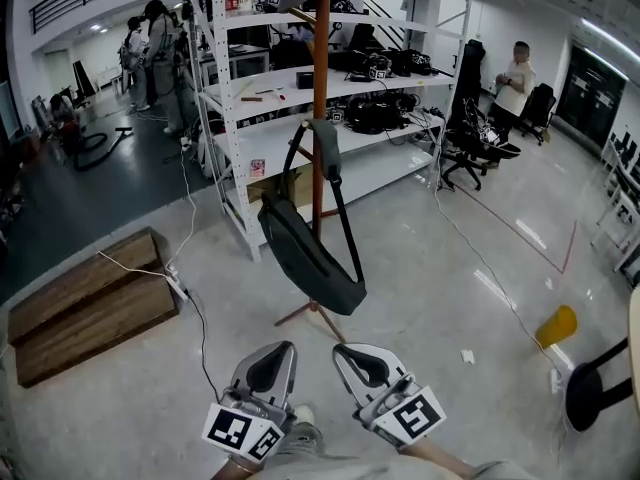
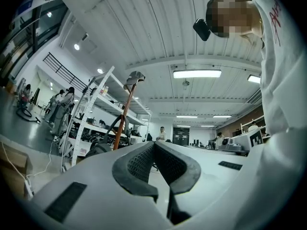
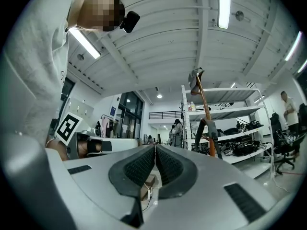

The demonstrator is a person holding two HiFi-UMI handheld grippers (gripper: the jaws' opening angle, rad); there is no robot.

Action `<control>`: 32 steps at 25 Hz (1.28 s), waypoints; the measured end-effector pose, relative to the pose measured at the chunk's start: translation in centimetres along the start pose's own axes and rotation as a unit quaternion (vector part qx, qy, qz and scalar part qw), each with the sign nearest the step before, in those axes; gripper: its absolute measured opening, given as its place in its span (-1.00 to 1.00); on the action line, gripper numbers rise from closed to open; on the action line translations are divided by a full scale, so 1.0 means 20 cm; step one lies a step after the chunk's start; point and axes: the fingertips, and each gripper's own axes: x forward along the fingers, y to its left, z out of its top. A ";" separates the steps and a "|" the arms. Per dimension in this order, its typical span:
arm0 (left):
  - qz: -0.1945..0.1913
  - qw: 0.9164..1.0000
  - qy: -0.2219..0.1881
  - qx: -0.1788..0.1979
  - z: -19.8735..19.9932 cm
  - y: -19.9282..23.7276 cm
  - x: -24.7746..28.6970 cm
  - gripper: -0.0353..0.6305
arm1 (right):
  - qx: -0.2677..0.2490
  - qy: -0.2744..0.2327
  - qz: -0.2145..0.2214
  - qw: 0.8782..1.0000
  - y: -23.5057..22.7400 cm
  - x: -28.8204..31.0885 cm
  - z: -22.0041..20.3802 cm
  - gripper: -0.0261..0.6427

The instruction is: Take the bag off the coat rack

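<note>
Approach step: black shoulder bag [image 1: 310, 253] hangs by its strap on the coat rack [image 1: 320, 118], well ahead. Left claw [image 1: 278, 348] and right claw [image 1: 348, 352] are pressed together, empty. Next move likely requires advancing, opening a claw and lifting the strap clear.

You work under bright, even light from ceiling strip lamps [image 2: 197, 74] above the coat rack [image 1: 320, 68]. Away from the coat rack, straight lines bow toward dark, vignetted rims in both gripper views. Floor shadows are soft.

Grey floor [image 1: 420, 298], white shelving [image 1: 300, 118]
</note>
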 end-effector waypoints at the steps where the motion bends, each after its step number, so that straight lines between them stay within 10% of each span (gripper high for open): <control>1: -0.003 1.000 0.000 0.002 0.01 0.04 0.04 -0.84 | -0.002 -0.001 -0.002 1.000 -0.04 0.05 0.00 -0.86; 32: -0.014 1.000 -0.003 -0.006 0.09 0.67 0.69 -0.84 | -0.036 -0.001 -0.050 0.998 -0.69 0.75 0.00 -0.86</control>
